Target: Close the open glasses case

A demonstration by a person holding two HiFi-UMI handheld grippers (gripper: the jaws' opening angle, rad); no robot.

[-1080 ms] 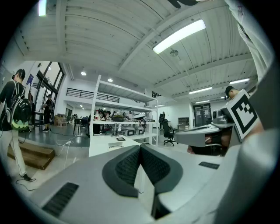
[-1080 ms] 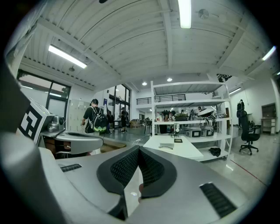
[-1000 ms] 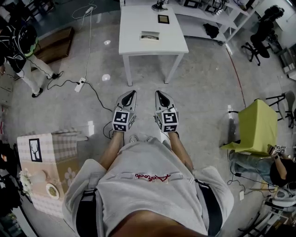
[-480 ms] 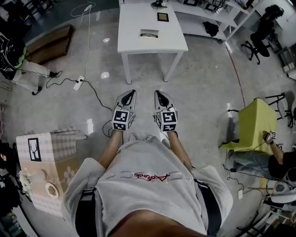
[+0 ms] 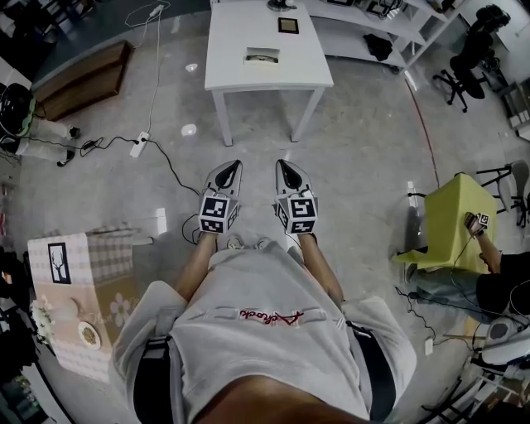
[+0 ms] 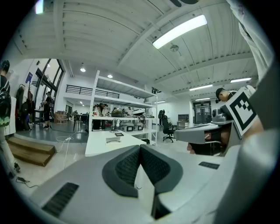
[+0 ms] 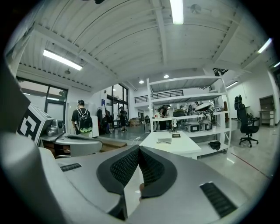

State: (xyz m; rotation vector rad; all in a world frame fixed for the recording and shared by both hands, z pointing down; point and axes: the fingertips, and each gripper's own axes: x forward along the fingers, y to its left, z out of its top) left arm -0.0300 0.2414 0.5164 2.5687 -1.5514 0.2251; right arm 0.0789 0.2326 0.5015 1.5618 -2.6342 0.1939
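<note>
The open glasses case (image 5: 263,56) lies on a white table (image 5: 248,74) well ahead of me; it shows small in the left gripper view (image 6: 113,140) and in the right gripper view (image 7: 164,140). A small dark flat item (image 5: 287,25) lies farther back on the same table. My left gripper (image 5: 237,165) and right gripper (image 5: 281,164) are held side by side in front of my body, above the floor and short of the table. Both are shut with nothing between the pads, as the left gripper (image 6: 140,148) and right gripper (image 7: 139,149) show in their own views.
White shelving (image 5: 364,21) stands behind the table. A power strip and cable (image 5: 138,147) lie on the floor at the left. A checkered box (image 5: 91,273) stands at my left, a yellow-green chair (image 5: 457,219) and a seated person (image 5: 489,286) at my right.
Both grippers have stayed where they were. The table has slid slightly up in the head view. The person at the far left has moved almost out of view.
</note>
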